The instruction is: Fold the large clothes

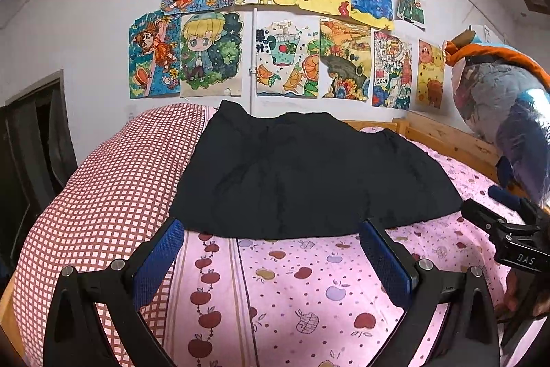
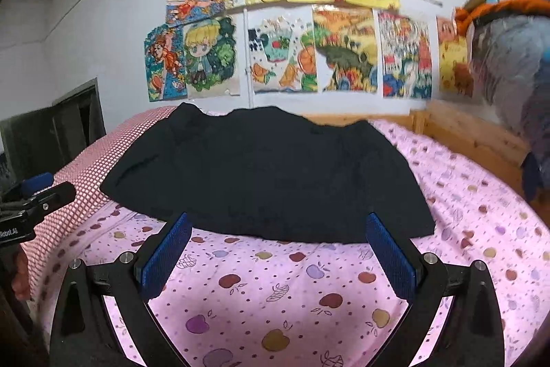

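A large black garment [image 1: 309, 174] lies spread flat on the pink apple-print bed sheet [image 1: 295, 281], its far left part resting on a red checked quilt [image 1: 103, 195]. It also shows in the right wrist view [image 2: 271, 171]. My left gripper [image 1: 271, 226] is open and empty, its blue pads just short of the garment's near hem. My right gripper [image 2: 278, 220] is open and empty, its tips at the near hem. The right gripper shows at the right edge of the left wrist view [image 1: 498, 226]; the left gripper shows at the left edge of the right wrist view [image 2: 37, 195].
A wooden bed rail [image 1: 447, 140] runs along the far right side. A large plush toy in plastic [image 1: 505, 102] sits on it at the right. Children's drawings [image 1: 275, 23] cover the white wall behind. A dark cabinet [image 1: 37, 140] stands at the left.
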### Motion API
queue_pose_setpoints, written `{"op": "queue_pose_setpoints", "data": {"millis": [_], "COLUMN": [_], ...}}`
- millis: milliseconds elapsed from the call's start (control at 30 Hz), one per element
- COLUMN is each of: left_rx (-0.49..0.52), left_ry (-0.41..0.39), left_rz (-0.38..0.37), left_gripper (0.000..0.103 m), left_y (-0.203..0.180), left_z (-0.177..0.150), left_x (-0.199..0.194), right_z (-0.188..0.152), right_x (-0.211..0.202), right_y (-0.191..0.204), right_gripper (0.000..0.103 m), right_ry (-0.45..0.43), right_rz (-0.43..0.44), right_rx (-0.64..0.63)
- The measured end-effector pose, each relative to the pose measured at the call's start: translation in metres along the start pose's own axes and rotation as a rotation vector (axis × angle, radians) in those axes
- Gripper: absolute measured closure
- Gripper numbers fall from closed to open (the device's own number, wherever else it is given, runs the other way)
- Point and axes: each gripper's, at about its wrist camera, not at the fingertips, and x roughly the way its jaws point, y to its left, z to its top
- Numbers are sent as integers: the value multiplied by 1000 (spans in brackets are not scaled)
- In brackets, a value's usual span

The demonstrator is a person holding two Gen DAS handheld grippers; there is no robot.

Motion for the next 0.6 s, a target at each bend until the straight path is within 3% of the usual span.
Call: {"op": "queue_pose_setpoints", "data": {"millis": [600], "left_rx": [24], "left_ry": [5], "left_rz": [23], "left_gripper": [0], "left_y": [-2], "left_z": [-9], "left_x": [0], "right_z": [2], "right_x": [-5], "right_y": [6], "right_gripper": [4], "right_ry": [5], "right_rz": [3], "right_rx": [-35]}}
